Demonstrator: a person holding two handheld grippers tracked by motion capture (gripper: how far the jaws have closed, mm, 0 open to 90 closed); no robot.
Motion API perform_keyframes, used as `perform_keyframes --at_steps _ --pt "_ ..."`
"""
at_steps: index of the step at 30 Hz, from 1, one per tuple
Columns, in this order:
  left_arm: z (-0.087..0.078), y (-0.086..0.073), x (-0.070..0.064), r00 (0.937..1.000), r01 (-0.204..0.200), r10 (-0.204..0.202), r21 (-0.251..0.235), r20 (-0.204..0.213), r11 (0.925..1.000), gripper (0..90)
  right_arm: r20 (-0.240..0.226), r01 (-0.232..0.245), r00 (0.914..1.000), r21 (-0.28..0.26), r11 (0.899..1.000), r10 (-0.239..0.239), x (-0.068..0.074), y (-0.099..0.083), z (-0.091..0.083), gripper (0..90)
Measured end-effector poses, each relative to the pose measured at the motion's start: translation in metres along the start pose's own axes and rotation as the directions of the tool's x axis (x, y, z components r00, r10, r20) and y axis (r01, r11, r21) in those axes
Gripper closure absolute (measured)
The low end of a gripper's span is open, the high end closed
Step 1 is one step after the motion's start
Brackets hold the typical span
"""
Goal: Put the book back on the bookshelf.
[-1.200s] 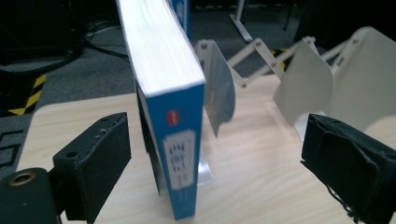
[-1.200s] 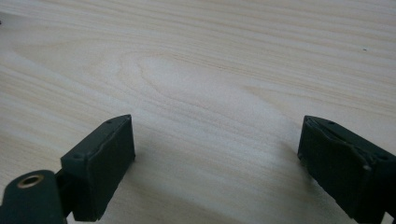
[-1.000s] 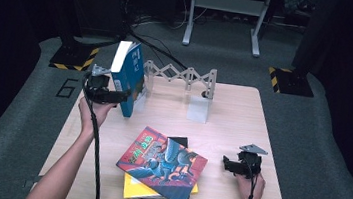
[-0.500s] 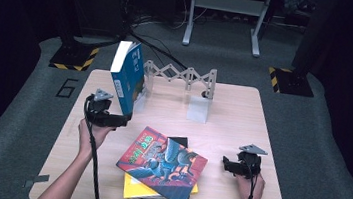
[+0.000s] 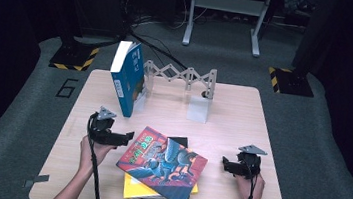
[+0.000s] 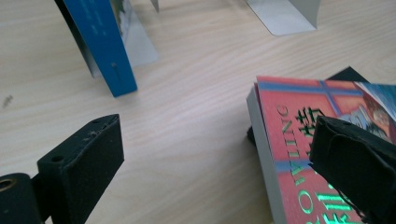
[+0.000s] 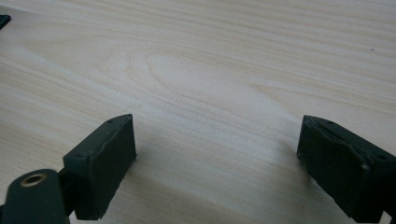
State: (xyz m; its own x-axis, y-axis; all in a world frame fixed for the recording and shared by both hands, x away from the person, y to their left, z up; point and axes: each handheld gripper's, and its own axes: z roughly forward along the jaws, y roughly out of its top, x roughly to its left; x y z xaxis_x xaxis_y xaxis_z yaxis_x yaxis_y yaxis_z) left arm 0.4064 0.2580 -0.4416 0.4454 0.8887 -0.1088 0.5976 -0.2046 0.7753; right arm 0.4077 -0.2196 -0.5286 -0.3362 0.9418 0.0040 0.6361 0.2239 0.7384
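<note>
While the left gripper (image 5: 129, 137) hangs just beside the near-left corner of the red-covered book (image 5: 162, 163), its jaws stand wide apart with nothing between them; in the left gripper view one jaw sits over bare wood and the other overlaps the red cover's edge, though whether it touches the cover cannot be told. That red-covered book tops a small stack on the wooden table (image 5: 243, 112), lying flat and skewed, with a yellow book (image 5: 136, 188) under it and a black book (image 5: 180, 141) peeking out at the stack's far edge. Beyond the red-covered book, toward the far-left part of the table, a blue book (image 5: 127, 78) stands tilted against the left end plate of a grey expanding book rack (image 5: 182, 75), whose white right end plate (image 5: 199, 108) stands farther along to the right. To the right of the red-covered book, well apart from it, the right gripper (image 5: 226, 166) rests low over the table with its jaws pointing back toward the stack; the right gripper view shows them spread wide over bare wood grain, grasping nothing. Each gripper is held in a hand, with a black cable trailing back along the forearm toward the near table edge.
</note>
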Motion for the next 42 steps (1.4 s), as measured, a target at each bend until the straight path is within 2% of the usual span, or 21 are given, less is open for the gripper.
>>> perform_keyframes --at_steps 6,9,10,11,12,15,20,25,30,37,42 --pt "0.001 -0.017 -0.005 0.9998 -0.001 0.000 0.034 0.017 0.9994 1.0 -0.008 0.003 1.0000 0.006 1.000 -0.003 0.000 0.000 0.000 9.6" --pt "0.002 -0.024 -0.008 0.9997 -0.005 0.005 0.036 0.022 0.9993 0.6 -0.014 0.003 0.9999 0.010 1.000 -0.003 0.001 0.001 0.000 8.5" --pt "0.001 -0.026 -0.009 0.9997 -0.005 0.003 0.045 0.025 0.9990 0.5 -0.016 0.004 0.9999 0.011 1.000 -0.004 0.002 0.001 0.000 7.5" --pt "0.001 -0.028 -0.010 0.9998 -0.001 0.000 0.034 0.021 0.9994 0.3 -0.024 0.008 0.9997 0.021 1.000 -0.008 0.002 0.001 0.000 6.2" --pt "0.000 -0.029 -0.010 0.9995 -0.011 0.009 0.049 0.032 0.9987 0.1 -0.028 0.013 0.9995 0.025 1.000 -0.013 0.003 0.001 0.000 4.9" --pt "-0.001 -0.032 -0.011 0.9994 -0.011 0.010 0.051 0.034 0.9986 0.1 -0.054 0.031 0.9981 0.040 0.999 -0.029 0.004 0.001 -0.002 2.6" --pt "-0.003 -0.036 -0.014 0.9990 -0.012 0.010 0.053 0.043 0.9985 0.1 -0.132 0.003 0.9913 0.040 0.999 0.002 0.008 0.005 -0.013 1.8" --pt "-0.004 -0.037 -0.018 0.9987 -0.021 0.018 0.054 0.047 0.9983 0.0 -0.215 0.008 0.9766 0.003 1.000 -0.008 0.018 0.018 -0.031 1.9" --pt "-0.004 -0.040 -0.022 0.9977 -0.043 0.040 0.056 0.054 0.9975 0.0 -0.278 0.037 0.9597 -0.035 0.999 -0.045 0.034 0.033 -0.043 2.0" --pt "-0.011 -0.048 -0.024 0.9967 -0.061 0.057 0.067 0.058 0.9959 0.0 -0.333 0.107 0.9349 -0.065 0.992 -0.123 0.062 0.049 -0.055 3.8" --pt "-0.016 -0.054 -0.024 0.9966 -0.058 0.054 0.065 0.062 0.9962 0.0 -0.357 0.159 0.9182 -0.063 0.985 -0.171 0.083 0.057 -0.054 5.7"
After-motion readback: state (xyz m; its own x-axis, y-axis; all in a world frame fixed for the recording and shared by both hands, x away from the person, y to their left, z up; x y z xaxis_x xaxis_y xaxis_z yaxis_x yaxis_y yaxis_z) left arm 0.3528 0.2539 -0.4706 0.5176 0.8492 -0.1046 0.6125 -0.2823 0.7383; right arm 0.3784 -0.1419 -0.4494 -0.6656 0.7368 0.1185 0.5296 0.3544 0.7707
